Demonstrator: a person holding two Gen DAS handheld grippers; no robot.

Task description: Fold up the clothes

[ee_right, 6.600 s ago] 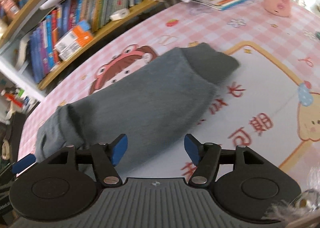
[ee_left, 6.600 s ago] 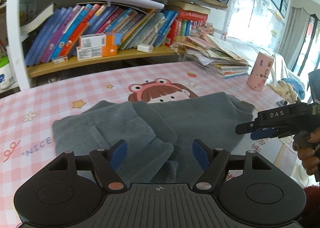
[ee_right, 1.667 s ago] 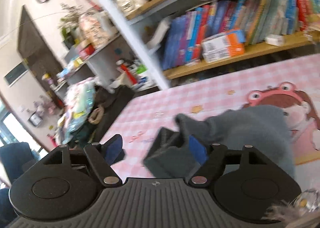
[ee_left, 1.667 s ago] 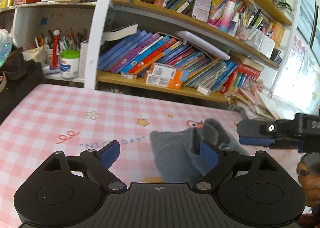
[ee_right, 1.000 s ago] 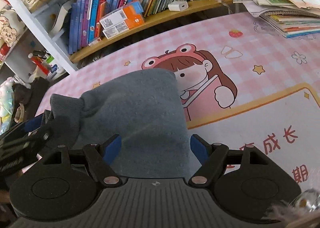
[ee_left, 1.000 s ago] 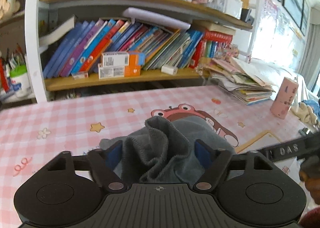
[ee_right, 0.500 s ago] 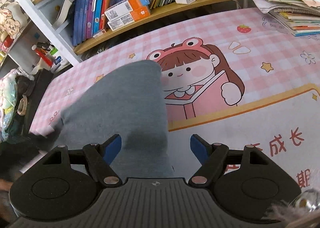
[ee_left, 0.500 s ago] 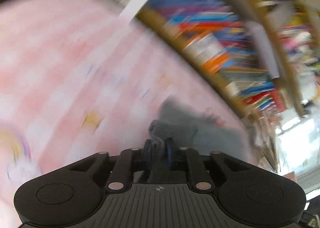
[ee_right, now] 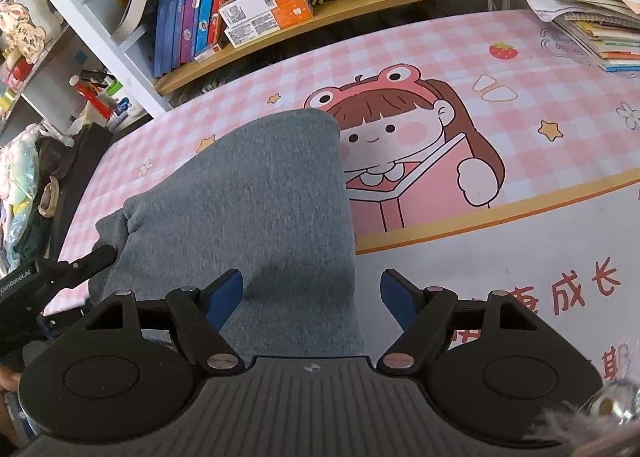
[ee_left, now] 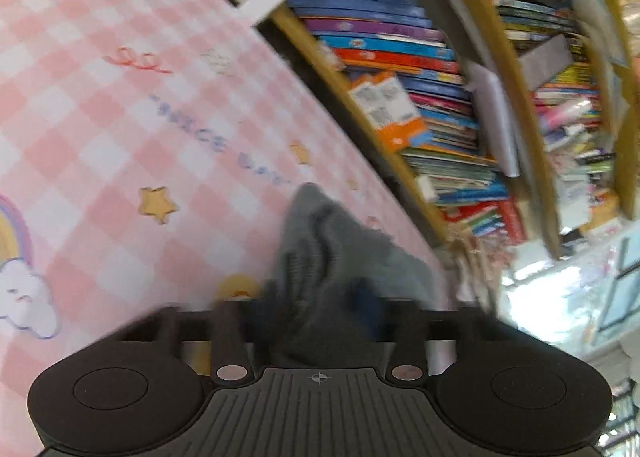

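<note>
Sweater point(ee_right: 256, 209), grey, lies folded on the pink-checked bench point(ee_right: 540, 97) before the bookshelf point(ee_right: 320, 17). Left claw point(ee_left: 320, 305) is closing, with a bunched edge of the sweater between its pads at the garment's left end. Right claw point(ee_right: 312, 299) hovers over the near edge, jaws wide apart, gripping nothing.

My desk point(ee_right: 520, 105) wears a pink checked cartoon mat. Behind it, wooden bookshelves point(ee_right: 360, 1) are crammed with colourful books. Bright daylight glares from a window point(ee_left: 560, 297).
</note>
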